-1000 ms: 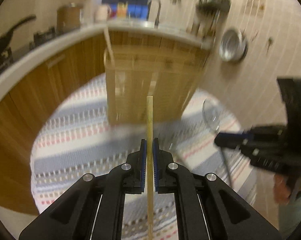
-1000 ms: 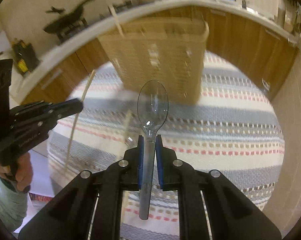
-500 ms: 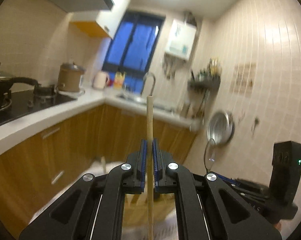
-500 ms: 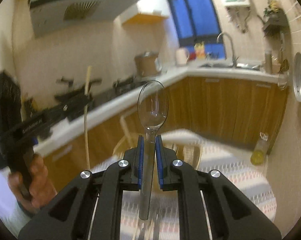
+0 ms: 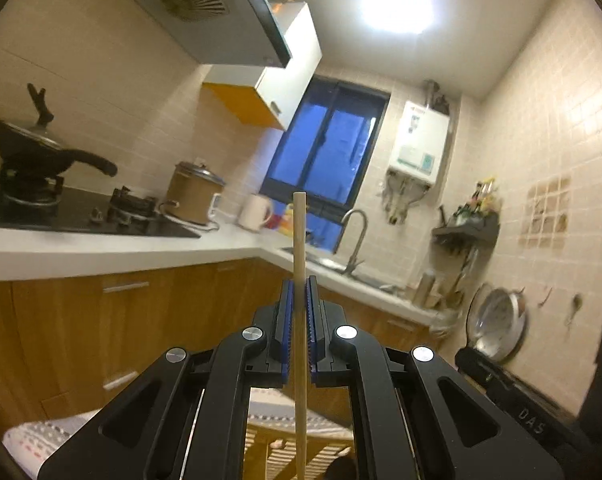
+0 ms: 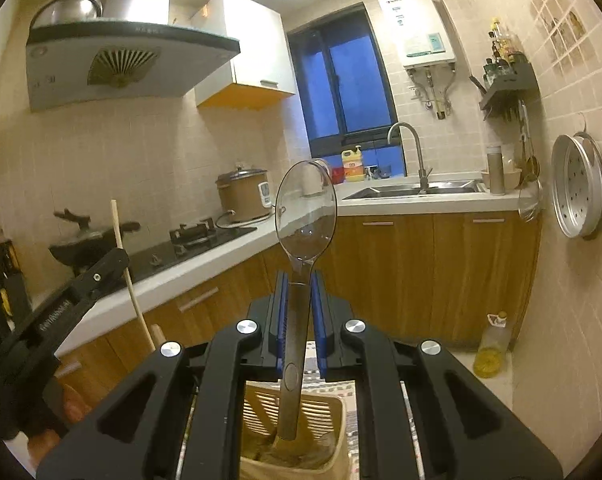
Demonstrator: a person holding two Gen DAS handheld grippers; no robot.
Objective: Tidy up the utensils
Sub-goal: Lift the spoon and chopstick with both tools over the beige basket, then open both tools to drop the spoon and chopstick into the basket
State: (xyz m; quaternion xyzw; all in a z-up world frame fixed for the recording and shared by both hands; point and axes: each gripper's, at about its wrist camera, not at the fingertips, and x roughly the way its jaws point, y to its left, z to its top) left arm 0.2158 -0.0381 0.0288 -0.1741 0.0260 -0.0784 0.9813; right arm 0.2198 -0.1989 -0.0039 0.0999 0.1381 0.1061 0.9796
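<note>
My left gripper [image 5: 300, 300] is clamped on a wooden chopstick [image 5: 300, 264] that stands upright between the blue pads [image 5: 287, 320], its tip rising in front of the dark window [image 5: 325, 144]. Beyond it I see the white tabletop [image 5: 101, 252] with a black pan [image 5: 41, 152] on the stove, and the right gripper [image 5: 513, 396] low at the right edge.

The right gripper's [image 5: 513, 396] arm, seen from the left wrist, bears the raised letters "DAS". Lettering on the left gripper's [image 6: 61, 312] arm, the hood [image 6: 101, 68] and the water heater [image 6: 421, 28] is too blurred to read.
</note>
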